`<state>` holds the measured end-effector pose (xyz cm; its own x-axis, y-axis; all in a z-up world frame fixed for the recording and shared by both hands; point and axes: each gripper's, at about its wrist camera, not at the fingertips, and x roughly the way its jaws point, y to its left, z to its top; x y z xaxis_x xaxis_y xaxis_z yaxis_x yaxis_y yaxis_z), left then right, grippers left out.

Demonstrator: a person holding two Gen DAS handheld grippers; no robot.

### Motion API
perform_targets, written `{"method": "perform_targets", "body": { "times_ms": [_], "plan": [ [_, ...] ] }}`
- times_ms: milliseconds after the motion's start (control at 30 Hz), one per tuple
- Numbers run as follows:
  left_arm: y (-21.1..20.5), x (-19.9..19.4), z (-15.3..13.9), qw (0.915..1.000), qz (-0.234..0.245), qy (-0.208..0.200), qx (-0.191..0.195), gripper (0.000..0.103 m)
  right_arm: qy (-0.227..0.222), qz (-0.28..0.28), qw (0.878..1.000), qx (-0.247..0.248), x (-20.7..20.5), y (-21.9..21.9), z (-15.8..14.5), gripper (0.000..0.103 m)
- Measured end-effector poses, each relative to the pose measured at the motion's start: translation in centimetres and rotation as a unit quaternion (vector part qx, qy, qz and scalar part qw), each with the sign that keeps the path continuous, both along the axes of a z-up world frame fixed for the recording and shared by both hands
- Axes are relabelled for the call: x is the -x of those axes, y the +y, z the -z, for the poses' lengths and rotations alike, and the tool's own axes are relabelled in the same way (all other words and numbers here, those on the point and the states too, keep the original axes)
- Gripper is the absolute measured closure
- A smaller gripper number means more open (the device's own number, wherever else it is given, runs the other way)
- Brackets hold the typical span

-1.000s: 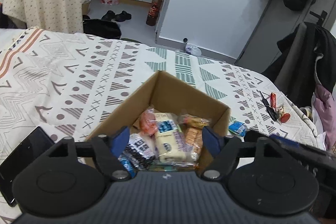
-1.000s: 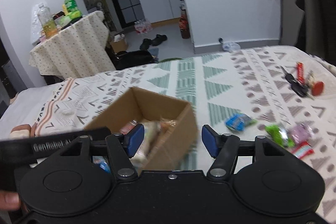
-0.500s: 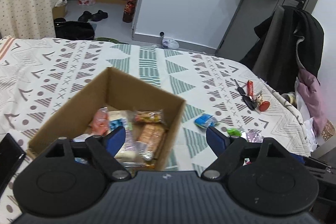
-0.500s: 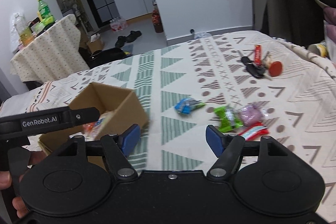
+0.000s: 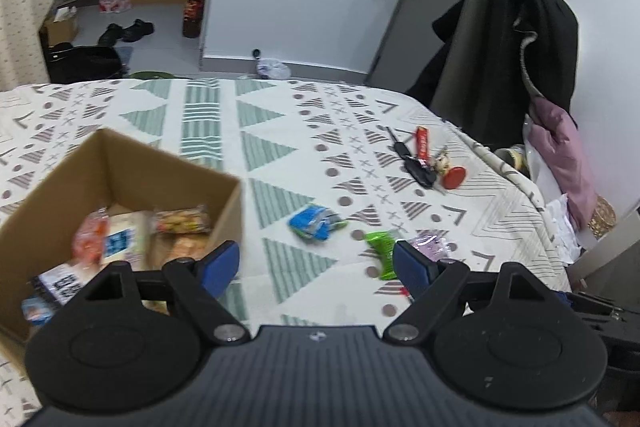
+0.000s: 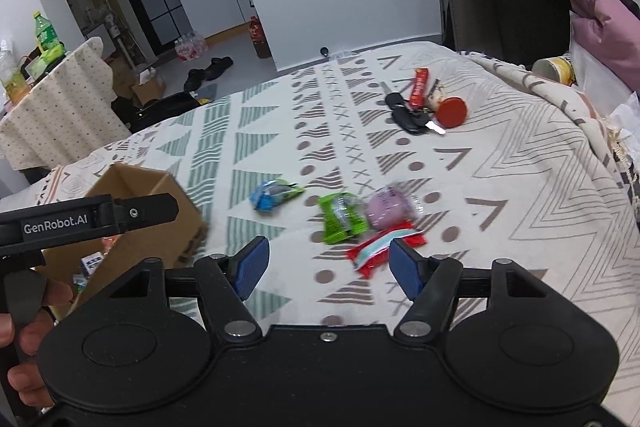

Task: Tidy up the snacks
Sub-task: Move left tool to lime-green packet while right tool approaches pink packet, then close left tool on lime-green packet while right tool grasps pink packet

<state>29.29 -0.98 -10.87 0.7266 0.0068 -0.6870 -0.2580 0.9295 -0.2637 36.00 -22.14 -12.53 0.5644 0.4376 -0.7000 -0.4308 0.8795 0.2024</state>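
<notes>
Snacks lie in two groups on a bed with a patterned cover (image 6: 500, 163). Several wrapped ones sit inside an open cardboard box (image 5: 132, 167) at the left. Four more lie loose on the cover to the box's right: a blue packet (image 6: 274, 193), a green packet (image 6: 342, 218), a round pink-purple packet (image 6: 390, 207) and a red packet (image 6: 384, 248), the last three touching or overlapping. A bunch of keys (image 6: 408, 115) with a red tag rests farther back, well apart from them. The left tool (image 5: 316, 265) hovers beside the box, its blue pads spread and empty. The right tool (image 6: 326, 267) hangs above the loose packets, pads likewise apart, gripping nothing.
</notes>
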Motion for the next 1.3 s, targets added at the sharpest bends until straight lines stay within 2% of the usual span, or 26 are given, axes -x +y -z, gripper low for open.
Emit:
{"method": "perform_targets", "body": {
  "times_ms": [167,333,633,800,1000,1133,1200,1267,1300],
  "plan": [
    [-1.5,-2.0,0.9,0.9999,0.004,0.003,0.01,0.023,0.004,0.0,1.0,0.008,-1.7,-1.3,0.7,0.044],
    [-3.2,-4.0,2.0,0.9999,0.016,0.002,-0.003,0.024,0.004,-0.001,1.0,0.013,-3.3,-2.0,1.7,0.046],
    [-4.8,-7.3,5.2,0.9993,0.028,0.025,0.01,0.035,0.029,0.003,1.0,0.002,-6.6,-2.4,4.3,0.05],
    [-5.3,-9.0,6.9,0.9988,0.03,0.035,0.015,0.038,0.038,0.009,0.999,-0.001,-8.4,-2.7,5.6,0.05],
    [-5.8,-10.7,8.7,0.9978,0.04,0.045,0.029,0.049,0.047,0.017,0.999,-0.012,-10.0,-3.0,6.8,0.057],
    [-5.7,-12.2,10.3,0.9957,0.041,0.062,0.055,0.059,0.055,0.021,0.998,-0.021,-10.8,-3.2,7.4,0.059],
    [-5.9,-12.3,10.5,0.996,0.044,0.06,0.049,0.062,0.062,0.021,0.997,-0.03,-11.1,-3.1,7.6,0.06],
    [-6.0,-12.4,10.6,0.9949,0.058,0.061,0.056,0.075,0.064,0.019,0.997,-0.033,-11.2,-2.8,7.6,0.06],
    [-5.8,-12.4,10.5,0.9947,0.059,0.061,0.059,0.075,0.066,0.016,0.997,-0.033,-11.3,-2.5,7.7,0.06]
  ]
}}
